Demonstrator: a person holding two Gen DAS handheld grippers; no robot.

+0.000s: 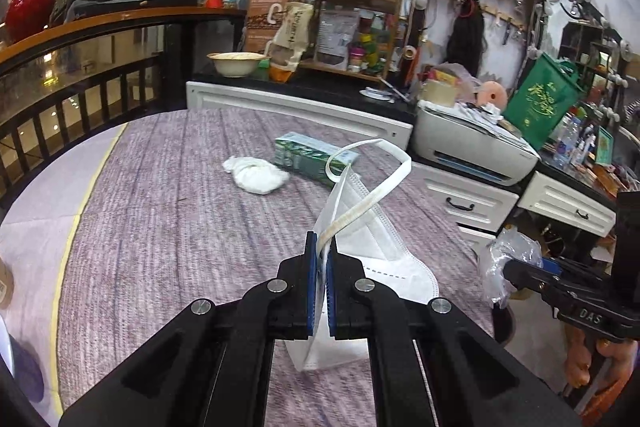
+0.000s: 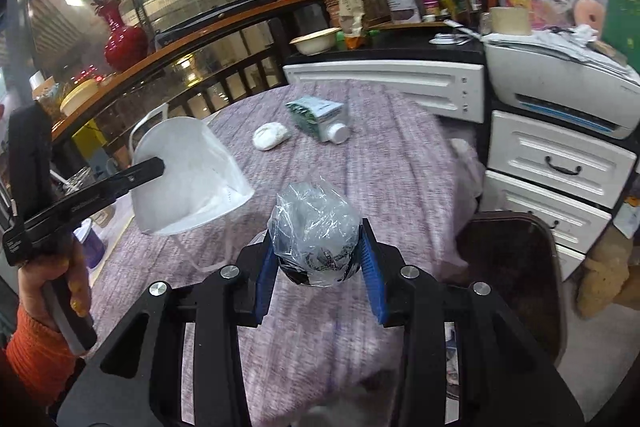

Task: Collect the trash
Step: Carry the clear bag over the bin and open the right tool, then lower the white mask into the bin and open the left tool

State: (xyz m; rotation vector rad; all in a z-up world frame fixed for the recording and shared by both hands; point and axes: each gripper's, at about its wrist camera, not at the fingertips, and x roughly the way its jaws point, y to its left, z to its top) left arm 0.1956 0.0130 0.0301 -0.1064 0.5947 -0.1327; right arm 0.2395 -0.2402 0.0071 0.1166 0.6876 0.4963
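My left gripper (image 1: 323,247) is shut on a white face mask (image 1: 360,231) and holds it by the edge above the table, ear loops curling upward. In the right wrist view the same mask (image 2: 188,179) hangs from the left gripper (image 2: 156,166) at the left. My right gripper (image 2: 318,247) is shut on a crumpled ball of clear plastic wrap (image 2: 314,227), its blue pads pressing both sides. From the left wrist view that plastic ball (image 1: 500,259) shows at the right gripper's tip (image 1: 512,269). A crumpled white tissue (image 2: 271,135) and a green carton (image 2: 316,115) lie further back on the table.
The round table (image 2: 400,167) wears a purple-grey cloth. A dark brown bin (image 2: 516,267) stands beside its right edge. White drawers (image 2: 560,163) and a printer (image 2: 560,87) are behind it, a railing (image 1: 80,91) to the left. A hand in an orange sleeve (image 2: 48,291) holds the left gripper.
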